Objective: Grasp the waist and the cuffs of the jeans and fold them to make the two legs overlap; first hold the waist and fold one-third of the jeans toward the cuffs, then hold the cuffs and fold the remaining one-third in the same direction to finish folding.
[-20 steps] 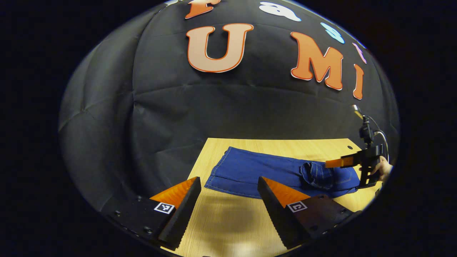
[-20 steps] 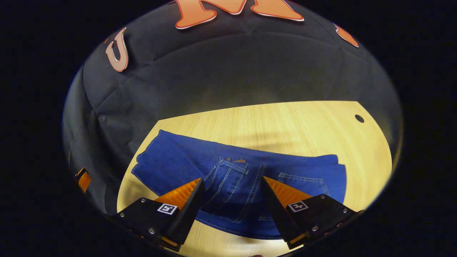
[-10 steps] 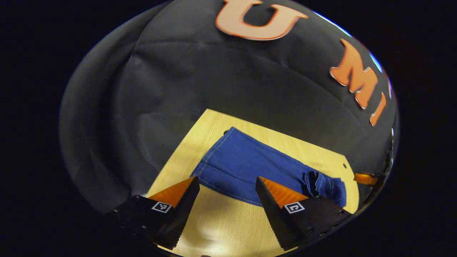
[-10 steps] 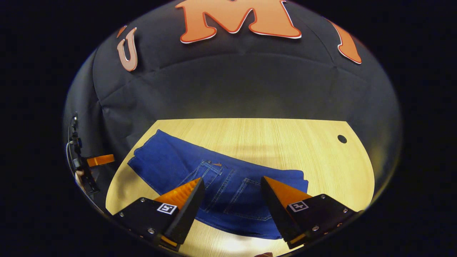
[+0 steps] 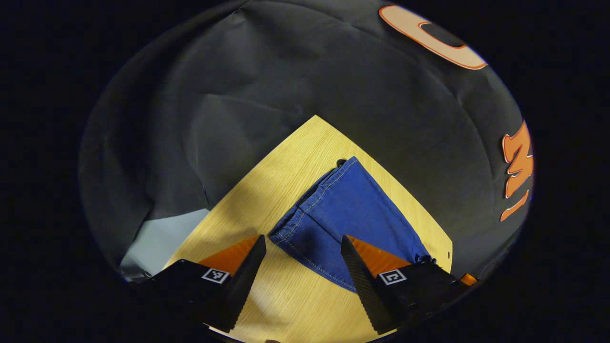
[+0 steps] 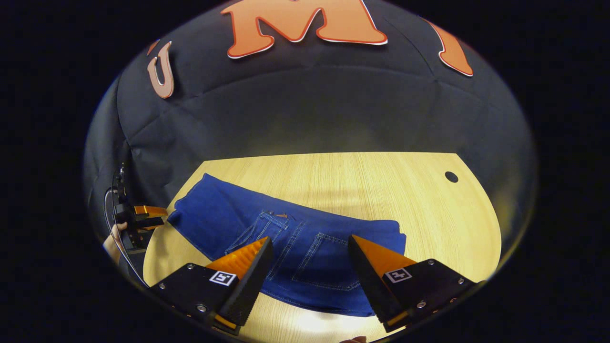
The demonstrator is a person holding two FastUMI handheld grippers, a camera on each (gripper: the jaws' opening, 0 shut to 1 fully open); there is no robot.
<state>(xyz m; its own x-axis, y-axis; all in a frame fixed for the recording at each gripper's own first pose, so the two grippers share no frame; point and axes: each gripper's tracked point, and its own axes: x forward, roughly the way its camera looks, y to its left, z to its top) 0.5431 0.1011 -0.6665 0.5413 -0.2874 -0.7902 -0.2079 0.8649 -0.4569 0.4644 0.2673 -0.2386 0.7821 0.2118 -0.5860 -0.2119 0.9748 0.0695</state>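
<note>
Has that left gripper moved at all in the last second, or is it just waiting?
Yes. In the left gripper view the left gripper has swung toward the cuffs of the jeans: the table now looks tilted and the cuffs sit nearer its open fingers.

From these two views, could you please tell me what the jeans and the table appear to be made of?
Jeans: blue denim, matte, judging by the contrast stitching along seams and pockets. Table: pale wood or wood-look laminate, smooth, with fine straight grain lines; which one is unclear.

I'm working in a recording booth, not a home: black cloth (image 6: 305,114) hangs wrinkled as a wall close behind my pale wooden worktop (image 6: 381,190), which has a round cable hole (image 6: 451,177) near one corner.
</note>
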